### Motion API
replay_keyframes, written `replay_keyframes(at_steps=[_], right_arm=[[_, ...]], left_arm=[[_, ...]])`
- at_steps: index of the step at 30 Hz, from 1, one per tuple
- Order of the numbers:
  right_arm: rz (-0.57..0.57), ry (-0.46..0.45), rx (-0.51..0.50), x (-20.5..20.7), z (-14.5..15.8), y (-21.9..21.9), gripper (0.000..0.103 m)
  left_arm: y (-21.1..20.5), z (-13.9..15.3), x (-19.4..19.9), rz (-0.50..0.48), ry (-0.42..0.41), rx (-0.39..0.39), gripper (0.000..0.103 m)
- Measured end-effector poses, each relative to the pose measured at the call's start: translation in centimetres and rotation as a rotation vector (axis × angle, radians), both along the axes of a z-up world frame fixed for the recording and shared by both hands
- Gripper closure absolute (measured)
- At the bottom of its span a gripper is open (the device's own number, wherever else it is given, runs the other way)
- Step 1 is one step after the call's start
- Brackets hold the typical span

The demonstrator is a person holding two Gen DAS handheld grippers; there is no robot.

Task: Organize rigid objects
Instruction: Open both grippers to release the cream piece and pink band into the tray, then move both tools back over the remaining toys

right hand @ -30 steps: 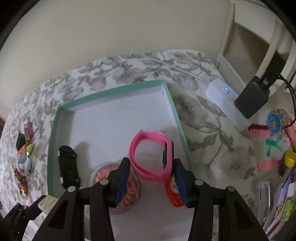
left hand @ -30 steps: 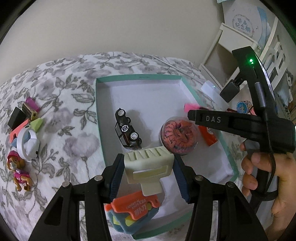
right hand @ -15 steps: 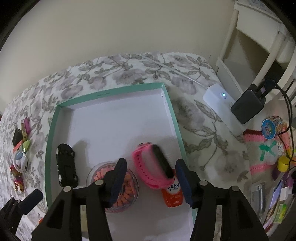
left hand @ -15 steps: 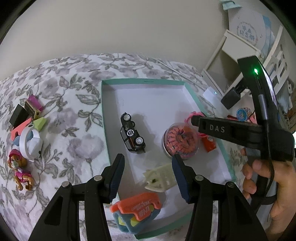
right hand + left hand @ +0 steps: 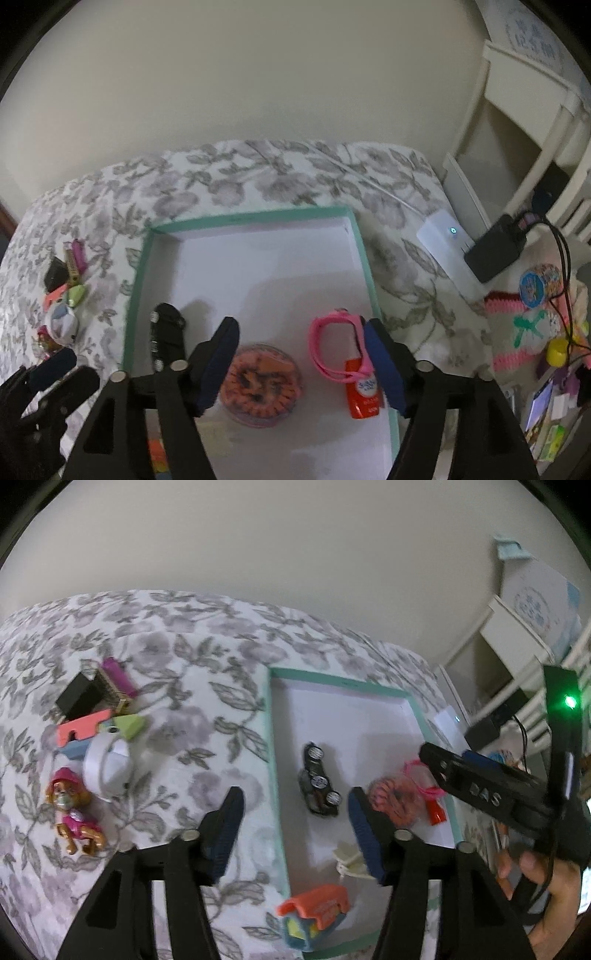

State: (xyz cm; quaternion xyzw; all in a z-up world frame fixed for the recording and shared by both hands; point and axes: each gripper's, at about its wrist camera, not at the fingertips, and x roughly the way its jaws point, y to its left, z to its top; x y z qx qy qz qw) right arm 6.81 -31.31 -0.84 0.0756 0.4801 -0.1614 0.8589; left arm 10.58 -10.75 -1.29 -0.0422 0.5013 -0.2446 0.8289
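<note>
A teal-rimmed white tray [image 5: 251, 218] lies on the flowered cloth. In it are a black toy car [image 5: 166, 336], a round tub of orange bits [image 5: 262, 384], a pink watch [image 5: 336, 347] and an orange bottle [image 5: 364, 391]. My right gripper [image 5: 299, 362] hangs above them, its jaws opening, with the watch lying loose below by its right finger. My left gripper [image 5: 295, 834] straddles the tray's [image 5: 275, 760] left rim, its jaws opening and empty. A cream clip [image 5: 349, 860] lies in the tray behind its right finger, an orange-and-blue toy [image 5: 316, 912] nearer. The car [image 5: 319, 786] rests beyond.
Left of the tray is a pile: a pup figure [image 5: 72, 812], a white round thing [image 5: 107, 771], a pink block [image 5: 83, 725], a green piece [image 5: 129, 725] and a black box [image 5: 79, 699]. To the right are a white device [image 5: 443, 236], a black adapter [image 5: 495, 251] and clutter.
The left gripper let the cream clip drop into the tray, widened and swung left. The right gripper let go of the pink watch, which fell flat, and rose a little.
</note>
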Motion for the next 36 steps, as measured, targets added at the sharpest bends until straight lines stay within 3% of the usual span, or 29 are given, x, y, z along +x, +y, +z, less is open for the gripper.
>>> replay_keyframes(at_steps=[6, 9, 14, 16, 29, 31, 36], right_arm=[[0.058, 0.001, -0.046, 0.6, 0.2, 1.8, 0.02], [0.071, -0.003, -0.059, 0.8, 0.3, 2.4, 0.016], [0.089, -0.008, -0.062, 1.0, 0.4, 3.1, 0.012], [0.094, -0.014, -0.068, 1.0, 0.5, 3.4, 0.003], [0.147, -0.056, -0.095, 1.5, 1.6, 5.9, 0.0], [0.156, -0.067, -0.084, 1.7, 1.8, 6.6, 0.0], [0.192, -0.106, -0.026, 2.2, 2.4, 8.4, 0.0]], left_arm=[[2.2, 0.2, 1.2, 0.105, 0.011, -0.006, 0.032], [2.6, 0.1, 1.4, 0.13, 0.004, 0.01, 0.015], [3.1, 0.1, 1.5, 0.158, -0.007, 0.027, 0.014], [3.4, 0.1, 1.7, 0.171, -0.005, 0.032, 0.011], [7.1, 1.1, 3.1, 0.257, 0.012, 0.006, 0.007], [7.8, 1.3, 3.4, 0.259, 0.014, 0.0, 0.003], [9.8, 1.5, 4.0, 0.284, 0.029, 0.005, 0.002]])
